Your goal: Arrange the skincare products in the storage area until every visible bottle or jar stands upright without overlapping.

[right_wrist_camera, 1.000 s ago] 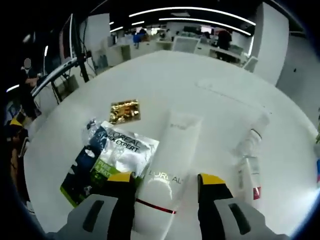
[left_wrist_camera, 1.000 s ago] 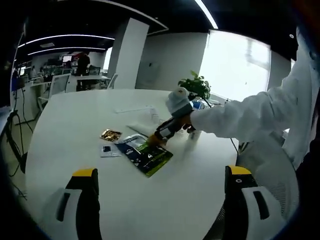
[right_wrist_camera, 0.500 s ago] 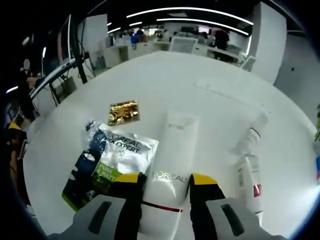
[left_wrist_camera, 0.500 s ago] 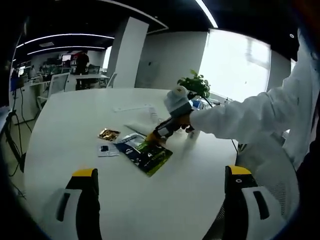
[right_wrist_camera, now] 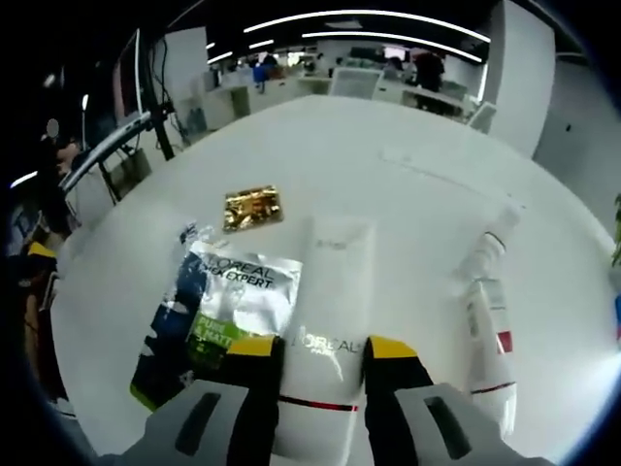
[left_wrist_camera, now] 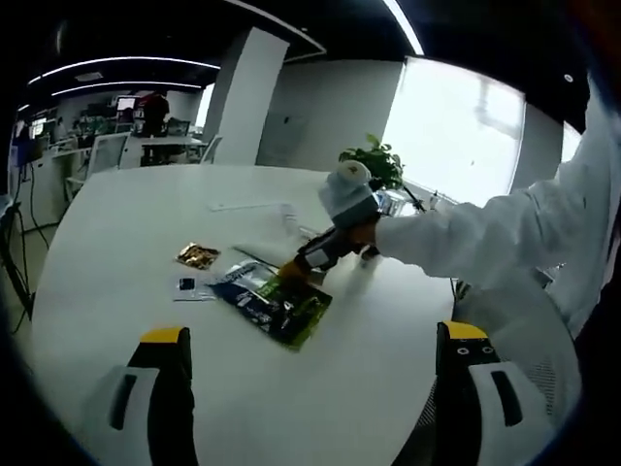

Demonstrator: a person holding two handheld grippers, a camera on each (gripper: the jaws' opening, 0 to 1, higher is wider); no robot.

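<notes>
Tube: a white tube (right_wrist_camera: 325,311) lay flat on the white worktop (right_wrist_camera: 408,184), its crimped end pointing to 12 o'clock in the right gripper view and its red-banded end toward 6 o'clock.
Right gripper: the right gripper (right_wrist_camera: 320,354) had its yellow-tipped jaws set on either side of the tube's lower body, pinching it or very nearly so.
Neighbours: a silver and green sachet (right_wrist_camera: 218,306) lay touching the tube at 9 o'clock; a small gold packet (right_wrist_camera: 253,207) sat at 11 o'clock of it, apart; a white bottle (right_wrist_camera: 488,316) lay on its side at 3 o'clock, apart from the tube.
Left gripper: the left gripper (left_wrist_camera: 315,374) hung with its jaws spread wide and nothing between them, well back from the products, which lay toward 12 o'clock in its view.
Step in hand: by my reading, the grasp on the tube was just closing; nothing stood upright yet.
Next move: it would call for a firm hold, a lift clear of the sachet, and a turn to stand the tube on its cap end in bare space.
</notes>
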